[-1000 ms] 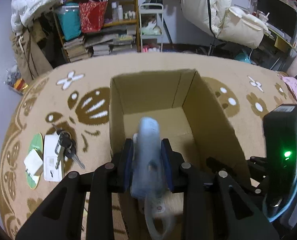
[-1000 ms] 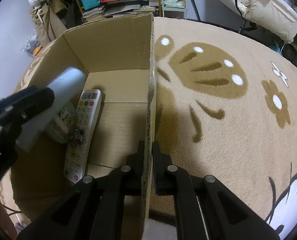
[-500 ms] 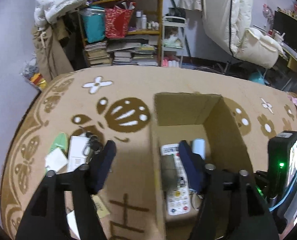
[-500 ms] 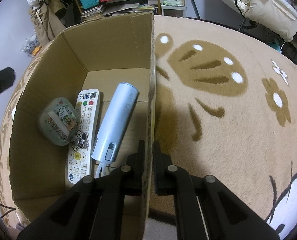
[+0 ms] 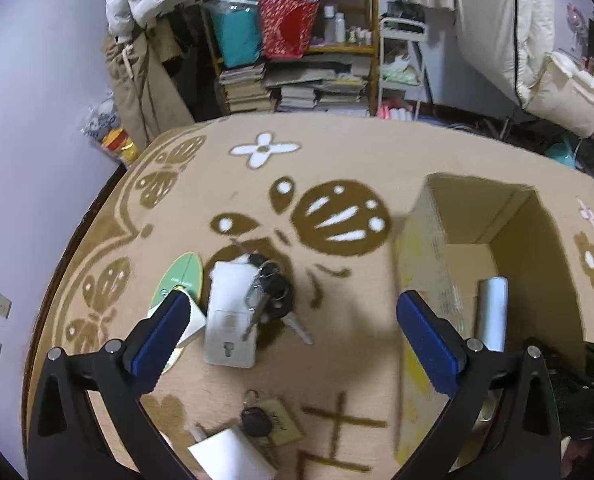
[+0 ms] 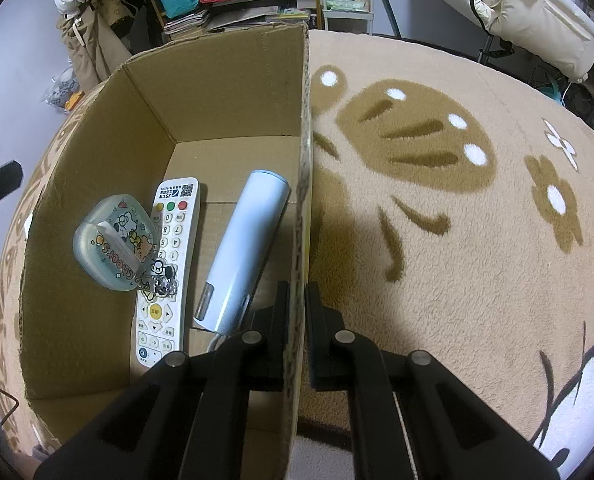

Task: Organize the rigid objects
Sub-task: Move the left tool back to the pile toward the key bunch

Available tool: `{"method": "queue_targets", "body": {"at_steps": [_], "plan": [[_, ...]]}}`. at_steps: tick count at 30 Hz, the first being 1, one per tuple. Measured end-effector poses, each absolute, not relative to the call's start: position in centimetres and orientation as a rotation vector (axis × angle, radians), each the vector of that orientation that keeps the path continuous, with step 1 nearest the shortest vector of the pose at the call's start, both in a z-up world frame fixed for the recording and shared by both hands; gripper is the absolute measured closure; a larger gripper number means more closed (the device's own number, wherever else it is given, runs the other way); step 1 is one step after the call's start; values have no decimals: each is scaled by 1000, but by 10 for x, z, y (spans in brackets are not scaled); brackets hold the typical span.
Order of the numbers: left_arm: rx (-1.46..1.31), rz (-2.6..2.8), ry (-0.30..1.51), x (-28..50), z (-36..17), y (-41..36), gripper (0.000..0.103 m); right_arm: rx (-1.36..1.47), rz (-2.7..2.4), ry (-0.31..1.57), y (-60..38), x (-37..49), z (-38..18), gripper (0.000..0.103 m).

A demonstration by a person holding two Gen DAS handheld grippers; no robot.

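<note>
A: Box (image 6: 225,92) first. Cardboard, open top, on the patterned rug (image 6: 437,208). Inside on the floor: pale blue tube (image 6: 243,250) at the right wall, white remote (image 6: 167,264) at its 9 o'clock, clear rounded case (image 6: 113,240) with cartoon stickers further left, touching the remote.

B: Right gripper (image 6: 297,300)?

A: Closed tight on the box's right wall, one finger inside, one outside.

B: Left gripper (image 5: 293,332)?

A: Spread wide, holding nothing, above the rug. Box (image 5: 429,280) sits at its 3 o'clock, tube (image 5: 493,312) visible in it.

B: Loose stuff on the rug?

A: Between the fingers: white flat card holder (image 5: 231,312) with a key bunch (image 5: 271,292) lying on it. Green disc (image 5: 179,280) at 9 o'clock of that, partly behind the left finger. At 6 o'clock: black key fob (image 5: 255,420) with tan tag (image 5: 281,422), white block (image 5: 229,456) touching the bottom edge.
</note>
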State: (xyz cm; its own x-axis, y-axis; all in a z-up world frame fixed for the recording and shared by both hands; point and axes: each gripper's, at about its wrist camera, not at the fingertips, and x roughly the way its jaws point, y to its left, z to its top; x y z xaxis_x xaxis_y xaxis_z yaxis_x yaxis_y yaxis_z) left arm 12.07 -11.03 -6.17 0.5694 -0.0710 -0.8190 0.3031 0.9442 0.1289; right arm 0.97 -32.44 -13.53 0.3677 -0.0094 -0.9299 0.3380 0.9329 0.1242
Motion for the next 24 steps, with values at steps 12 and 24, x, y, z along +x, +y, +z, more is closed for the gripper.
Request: {"method": "queue_targets", "body": {"at_steps": [12,24], "plan": [[197,-189,1012,153,-108,-91,1,319,-228,1179,-324,10,-135,95],[149,-182,1074,171,-139,-78,17,320,-226,1178,-322,10,-135,95]]}}
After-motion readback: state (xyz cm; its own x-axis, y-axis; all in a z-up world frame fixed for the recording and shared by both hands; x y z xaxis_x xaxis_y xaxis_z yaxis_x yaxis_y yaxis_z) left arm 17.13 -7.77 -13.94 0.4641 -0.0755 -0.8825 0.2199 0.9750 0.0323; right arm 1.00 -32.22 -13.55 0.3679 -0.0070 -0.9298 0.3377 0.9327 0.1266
